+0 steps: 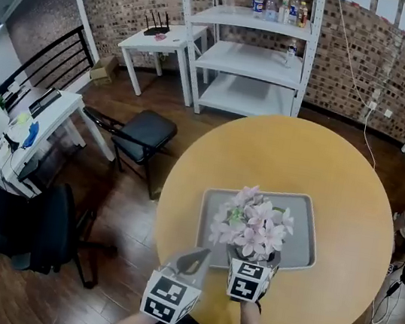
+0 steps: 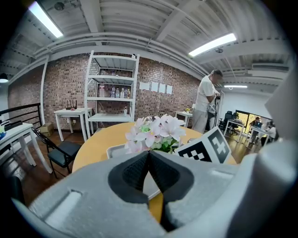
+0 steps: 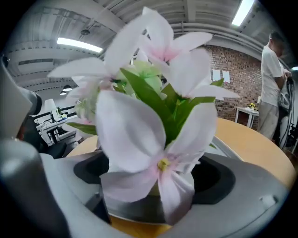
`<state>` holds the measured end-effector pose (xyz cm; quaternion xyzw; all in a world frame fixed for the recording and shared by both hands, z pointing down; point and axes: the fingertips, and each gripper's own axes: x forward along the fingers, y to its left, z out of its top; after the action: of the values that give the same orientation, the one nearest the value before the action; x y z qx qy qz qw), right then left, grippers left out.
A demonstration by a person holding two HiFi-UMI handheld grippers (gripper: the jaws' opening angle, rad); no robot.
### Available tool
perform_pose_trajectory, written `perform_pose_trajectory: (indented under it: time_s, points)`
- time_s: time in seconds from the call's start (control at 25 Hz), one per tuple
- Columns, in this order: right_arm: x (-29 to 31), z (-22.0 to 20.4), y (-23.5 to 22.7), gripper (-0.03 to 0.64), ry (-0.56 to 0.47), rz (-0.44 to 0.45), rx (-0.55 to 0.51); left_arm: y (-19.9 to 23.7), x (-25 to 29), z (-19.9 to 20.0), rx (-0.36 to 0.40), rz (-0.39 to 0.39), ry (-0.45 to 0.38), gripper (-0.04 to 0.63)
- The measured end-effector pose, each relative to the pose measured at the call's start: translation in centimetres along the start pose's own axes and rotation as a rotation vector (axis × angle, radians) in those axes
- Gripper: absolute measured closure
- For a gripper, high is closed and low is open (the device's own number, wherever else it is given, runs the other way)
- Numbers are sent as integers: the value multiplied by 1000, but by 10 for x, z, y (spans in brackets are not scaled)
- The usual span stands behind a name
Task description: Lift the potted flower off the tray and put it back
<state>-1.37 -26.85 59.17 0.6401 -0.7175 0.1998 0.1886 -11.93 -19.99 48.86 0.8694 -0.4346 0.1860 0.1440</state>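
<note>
Here right gripper (image 3: 153, 186) spread wide around potted flower (image 3: 139, 130), not clamping; left gripper (image 2: 149, 157) closed, empty.

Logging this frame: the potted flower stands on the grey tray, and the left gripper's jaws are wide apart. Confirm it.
Wrong on the jaws. The left gripper view shows the left gripper with its jaws together and nothing between them. The potted flower does stand on the grey tray.

Our head view looks steeply down on the worktop (image 1: 346, 218); left claw (image 2: 149, 155) and right claw (image 1: 253, 257) cameras both face the flowers (image 2: 156, 132), the right nearer.
</note>
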Motion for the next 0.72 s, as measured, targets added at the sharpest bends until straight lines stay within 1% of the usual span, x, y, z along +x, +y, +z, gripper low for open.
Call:
perform_pose_trajectory:
  time_s: [0.12,0.28,0.48,0.6,0.68,0.72]
  points:
    - [10,-2,-2,66,29,-10,-7,4,6,0,11,-11,8,592]
    - [20,-4,1,44,69,-3,-15,7,13,-1,0,-32,17,592]
    - [34,-8,-1,43,93,-20,-35,11,22,-4,-6,-34,25,592]
    - [34,-2,-8,45,86,-57,-66,13,25,-4,-10,-32,26,592]
    - [34,-2,-11,103,86,-68,-77,13,27,-4,-17,-31,26,592]
    - [35,-2,-12,103,86,-69,-80,13,28,-4,-18,-31,26,592]
